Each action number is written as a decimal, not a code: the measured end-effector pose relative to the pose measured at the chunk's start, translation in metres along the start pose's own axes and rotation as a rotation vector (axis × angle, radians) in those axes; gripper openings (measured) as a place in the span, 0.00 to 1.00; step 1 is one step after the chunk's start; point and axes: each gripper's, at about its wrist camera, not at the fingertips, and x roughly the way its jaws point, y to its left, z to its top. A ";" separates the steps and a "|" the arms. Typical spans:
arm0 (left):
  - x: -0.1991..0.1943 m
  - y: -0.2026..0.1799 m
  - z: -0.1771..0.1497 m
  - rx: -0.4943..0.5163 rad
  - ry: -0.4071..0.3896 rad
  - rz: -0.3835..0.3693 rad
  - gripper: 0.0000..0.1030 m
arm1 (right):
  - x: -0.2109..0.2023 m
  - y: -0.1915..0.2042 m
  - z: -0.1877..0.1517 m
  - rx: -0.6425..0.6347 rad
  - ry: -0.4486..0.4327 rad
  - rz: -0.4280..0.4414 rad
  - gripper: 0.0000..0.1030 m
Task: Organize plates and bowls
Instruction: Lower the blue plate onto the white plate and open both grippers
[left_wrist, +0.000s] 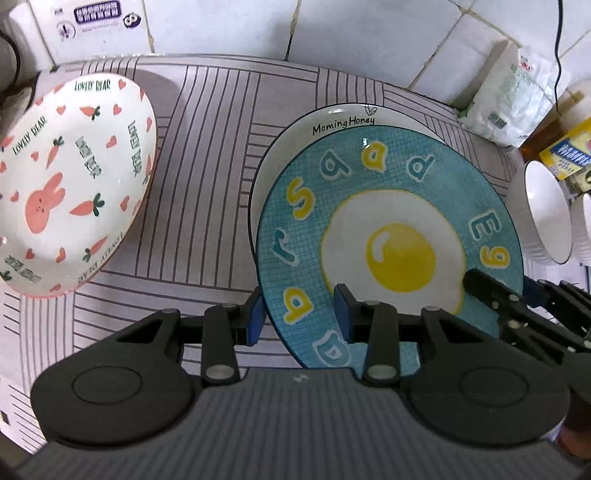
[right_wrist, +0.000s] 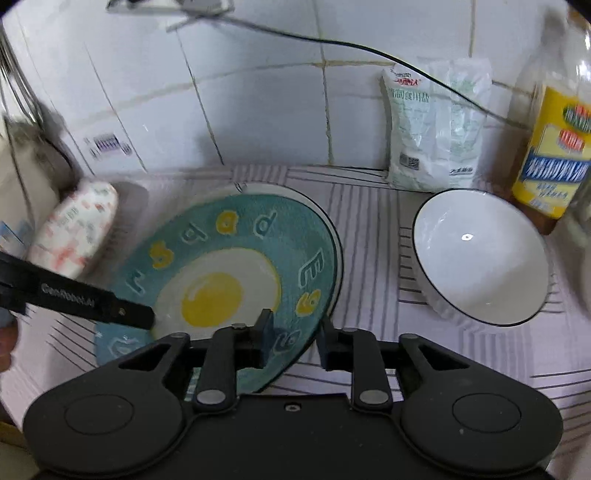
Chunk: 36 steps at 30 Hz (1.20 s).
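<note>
A blue plate with a fried-egg picture (left_wrist: 399, 206) (right_wrist: 221, 266) lies on a white plate (left_wrist: 332, 114) (right_wrist: 304, 195) lettered "Morning Honey". My left gripper (left_wrist: 299, 314) straddles its near-left rim. One pad sits against the outer edge and the other on the top face, so it is shut on the plate. One of its fingers (right_wrist: 92, 302) shows in the right wrist view. My right gripper (right_wrist: 295, 339) is open astride the near-right rim, pads off it. Its fingers (left_wrist: 487, 288) reach in from the right. A bunny-and-carrot bowl (left_wrist: 74, 184) (right_wrist: 74, 229) leans at the left.
A white bowl with a dark rim (right_wrist: 480, 258) (left_wrist: 546, 214) stands right of the plates on the striped cloth (left_wrist: 207, 155). Against the tiled wall are a salt bag (right_wrist: 432, 125) and a yellow-labelled oil bottle (right_wrist: 554, 147). A black cable (right_wrist: 369, 48) hangs along the wall.
</note>
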 end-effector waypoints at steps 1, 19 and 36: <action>0.000 -0.002 0.000 0.006 -0.001 0.007 0.36 | 0.002 0.004 0.000 -0.005 0.007 -0.026 0.35; -0.032 -0.020 -0.021 0.053 -0.055 0.069 0.33 | -0.007 0.005 -0.013 -0.004 -0.076 -0.080 0.33; -0.154 -0.040 -0.080 0.182 -0.215 0.123 0.40 | -0.130 0.014 -0.036 -0.070 -0.274 0.067 0.40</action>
